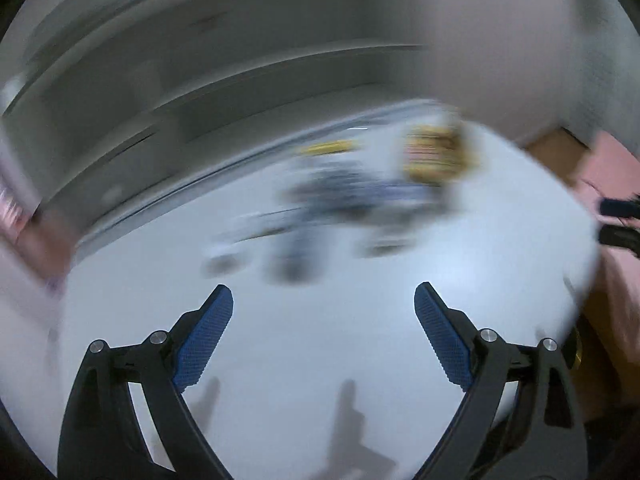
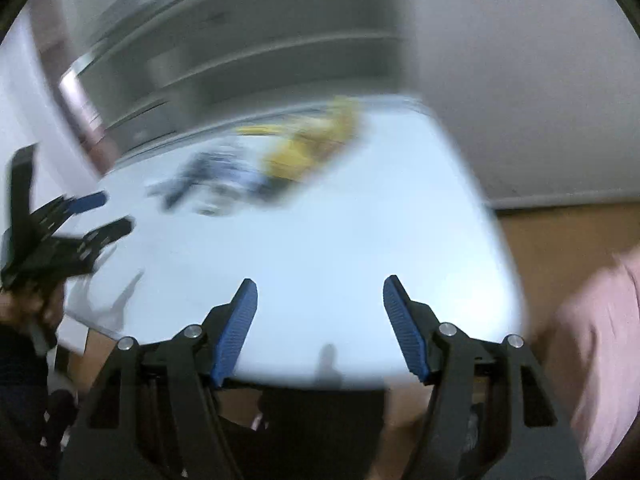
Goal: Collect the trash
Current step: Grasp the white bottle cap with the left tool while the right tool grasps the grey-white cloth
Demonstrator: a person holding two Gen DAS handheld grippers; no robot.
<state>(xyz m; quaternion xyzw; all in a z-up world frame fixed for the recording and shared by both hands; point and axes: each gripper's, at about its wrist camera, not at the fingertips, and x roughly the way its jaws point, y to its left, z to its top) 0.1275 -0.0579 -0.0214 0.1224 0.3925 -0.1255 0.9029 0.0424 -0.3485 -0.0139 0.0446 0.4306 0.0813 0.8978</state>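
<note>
Both views are smeared by motion. A pile of trash lies at the far side of a white table: a yellow packet and dark blue wrappers. My left gripper hangs above the bare near part of the table, open, nothing between its blue pads. In the right wrist view the yellow packet and blue wrappers lie far beyond my right gripper, which is open and empty over the table's near edge. The left gripper shows at the left there.
Grey shelving stands behind the table, with a pale wall to the right. Brown floor lies beside the table. The person's pink clothing is close on the right, and a dark sleeve on the left.
</note>
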